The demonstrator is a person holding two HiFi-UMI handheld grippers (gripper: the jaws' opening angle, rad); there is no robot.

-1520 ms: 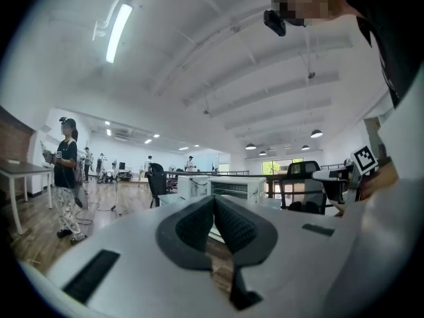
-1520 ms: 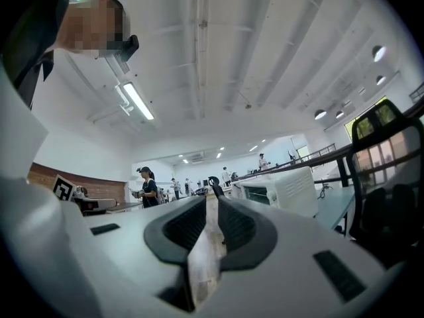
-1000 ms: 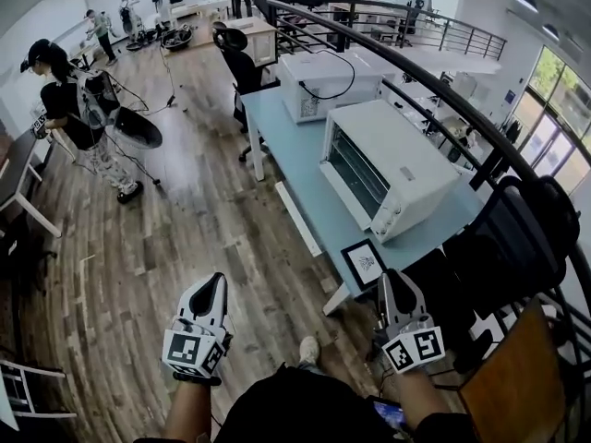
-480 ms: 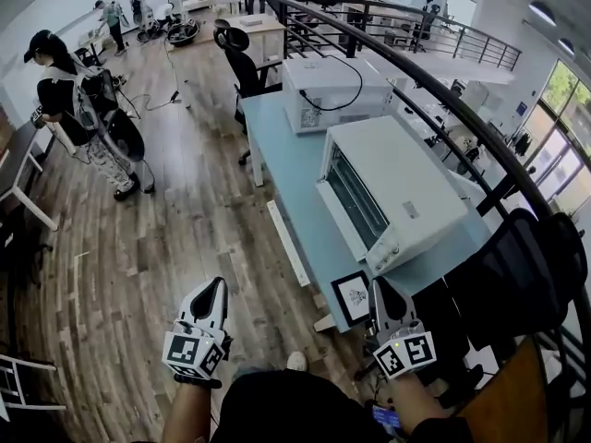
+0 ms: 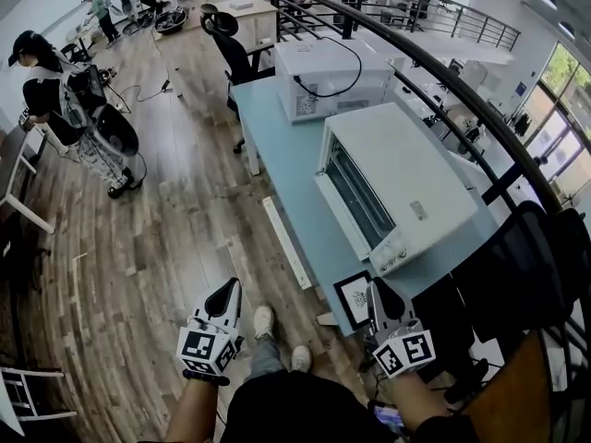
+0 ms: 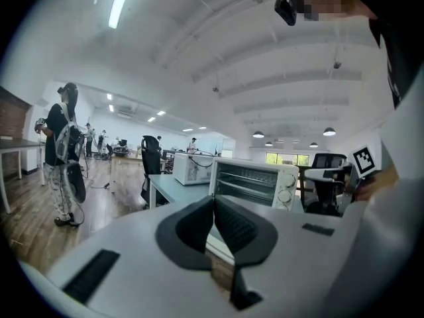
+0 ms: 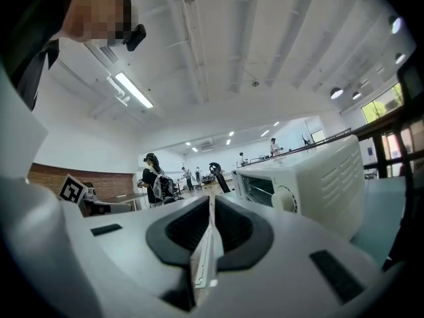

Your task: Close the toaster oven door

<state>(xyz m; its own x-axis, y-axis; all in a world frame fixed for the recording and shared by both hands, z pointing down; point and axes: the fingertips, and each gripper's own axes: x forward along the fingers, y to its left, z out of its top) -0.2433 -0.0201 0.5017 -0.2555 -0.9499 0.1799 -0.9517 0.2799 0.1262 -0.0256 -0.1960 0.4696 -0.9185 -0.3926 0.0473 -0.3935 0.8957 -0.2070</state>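
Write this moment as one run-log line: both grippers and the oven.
left gripper: shut, empty | right gripper: shut, empty | oven: on table, untouched, door looks shut

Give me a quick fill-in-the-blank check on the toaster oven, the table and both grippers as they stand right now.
1. The toaster oven stands on a light ___ table.
2. The jaws of the left gripper and the right gripper are both ___, with nothing between them.
3. The marker card at the table's near corner lies closest to the ___ gripper.

Missing words: blue; shut; right.
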